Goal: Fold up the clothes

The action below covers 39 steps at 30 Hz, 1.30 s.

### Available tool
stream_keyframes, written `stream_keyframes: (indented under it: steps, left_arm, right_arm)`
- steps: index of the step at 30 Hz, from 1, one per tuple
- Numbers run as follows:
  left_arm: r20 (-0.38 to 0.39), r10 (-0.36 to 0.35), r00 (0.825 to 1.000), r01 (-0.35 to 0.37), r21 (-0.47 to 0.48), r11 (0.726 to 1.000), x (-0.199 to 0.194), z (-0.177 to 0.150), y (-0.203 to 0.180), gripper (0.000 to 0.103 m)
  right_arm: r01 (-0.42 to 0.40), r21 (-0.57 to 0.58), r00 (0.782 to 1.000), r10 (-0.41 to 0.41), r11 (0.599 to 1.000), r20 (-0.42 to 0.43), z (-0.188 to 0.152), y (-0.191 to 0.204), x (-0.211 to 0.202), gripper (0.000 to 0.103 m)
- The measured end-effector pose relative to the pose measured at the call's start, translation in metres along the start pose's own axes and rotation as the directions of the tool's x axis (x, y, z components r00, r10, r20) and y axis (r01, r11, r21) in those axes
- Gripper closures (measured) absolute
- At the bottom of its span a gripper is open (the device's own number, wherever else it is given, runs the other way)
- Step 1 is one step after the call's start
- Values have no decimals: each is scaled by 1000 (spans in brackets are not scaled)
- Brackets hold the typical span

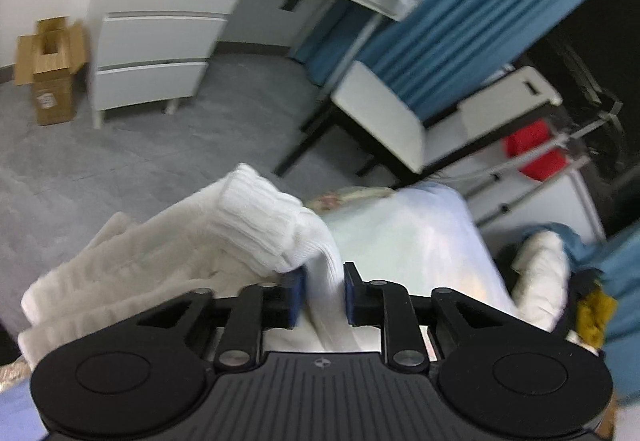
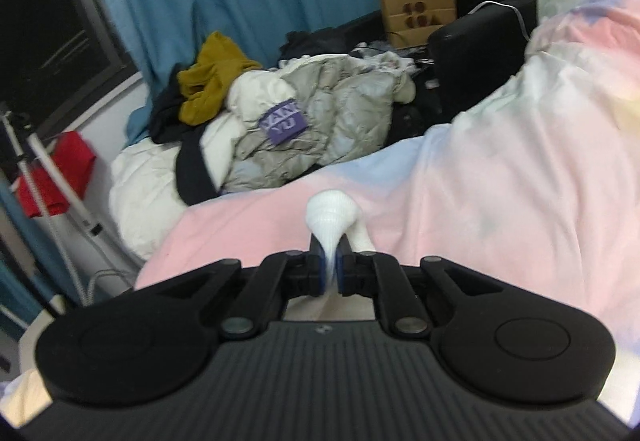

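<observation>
We are mid-fold: our left gripper [image 1: 323, 291] pinches the white knit garment [image 1: 248, 229] between its pads, and our right gripper [image 2: 330, 268] clamps its bunched end [image 2: 331, 215] just ahead. Next, we judge, comes laying it flat on the pink bedding [image 2: 500, 177] ahead.

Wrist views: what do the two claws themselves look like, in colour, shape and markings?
Both look alike. The left claw and right claw have matte black linkage arms with silver pivot pins, two round black discs at the sides, and a ribbed black body bearing a small round emblem. The finger pads are blue. No cables, hands or sleeves show.
</observation>
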<state>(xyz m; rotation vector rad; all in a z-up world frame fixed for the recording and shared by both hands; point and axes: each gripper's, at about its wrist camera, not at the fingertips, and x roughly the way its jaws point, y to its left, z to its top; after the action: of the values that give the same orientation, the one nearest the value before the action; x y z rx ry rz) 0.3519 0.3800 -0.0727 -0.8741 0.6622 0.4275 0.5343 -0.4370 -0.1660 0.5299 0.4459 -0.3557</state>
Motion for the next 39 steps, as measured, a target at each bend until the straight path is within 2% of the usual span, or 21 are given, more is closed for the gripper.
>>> stream_keyframes:
  steps: [2, 4, 6, 8, 10, 13, 14, 16, 20, 24, 27, 29, 31, 33, 36, 38, 39]
  left_arm:
    - [3, -54, 999, 53, 27, 998, -10, -1, 2, 55]
    - [16, -105, 994, 104, 46, 994, -26, -6, 5, 44]
    - [33, -158, 987, 156, 45, 987, -47, -17, 10, 35]
    - [73, -239, 968, 236, 41, 971, -75, -36, 22, 25]
    - [119, -300, 947, 303, -5, 953, -98, -62, 43, 20]
    - [191, -364, 912, 387, -105, 916, -126, -108, 81, 20]
    - [191, -366, 911, 394, -139, 909, -129, -120, 90, 20]
    - [142, -349, 926, 371, -185, 910, -132, -131, 102, 20]
    - [83, -313, 946, 323, -194, 926, -141, -141, 115, 20]
    - [51, -321, 946, 322, -283, 904, -130, -150, 129, 19]
    - [54, -332, 942, 330, -337, 882, -111, -145, 136, 19]
    - [75, -319, 945, 325, -338, 883, -96, -139, 135, 19]
    - [89, -307, 948, 319, -327, 890, -77, -132, 132, 19]
    - [109, -308, 945, 327, -300, 896, -61, -124, 128, 19]
    - [153, -311, 938, 341, -260, 903, -41, -113, 119, 20]
    - [182, -287, 940, 328, -259, 908, -31, -107, 115, 28]
    - [192, -271, 943, 316, -264, 911, -27, -104, 113, 31]
  right_arm:
    - [-54, 18, 999, 54, 998, -4, 6, -7, -12, 83]
    - [-110, 51, 994, 110, 993, -5, 12, -16, -28, 70]
    - [-160, 91, 987, 160, 983, 5, 14, -27, -53, 63]
    - [-226, 128, 974, 224, 966, 34, 8, -43, -86, 57]
    - [-273, 173, 962, 267, 946, 55, -12, -68, -120, 37]
    - [-297, 308, 952, 304, 904, 28, -42, -106, -156, 36]
    - [-291, 353, 952, 307, 889, 10, -51, -115, -162, 36]
    - [-273, 440, 949, 315, 855, -24, -68, -134, -175, 36]
    - [-227, 540, 942, 324, 810, -90, -90, -159, -187, 36]
    - [-229, 595, 924, 364, 771, -116, -101, -172, -185, 37]
    - [-225, 629, 918, 378, 744, -119, -106, -179, -169, 37]
    - [-226, 650, 914, 389, 726, -117, -111, -182, -152, 37]
    - [-225, 654, 913, 390, 722, -117, -114, -183, -134, 37]
    - [-230, 632, 917, 382, 740, -112, -115, -180, -118, 36]
    - [-264, 618, 924, 377, 741, -57, -109, -176, -102, 37]
    - [-284, 609, 930, 368, 741, -15, -104, -172, -94, 37]
    - [-275, 591, 937, 350, 759, -13, -102, -168, -92, 41]
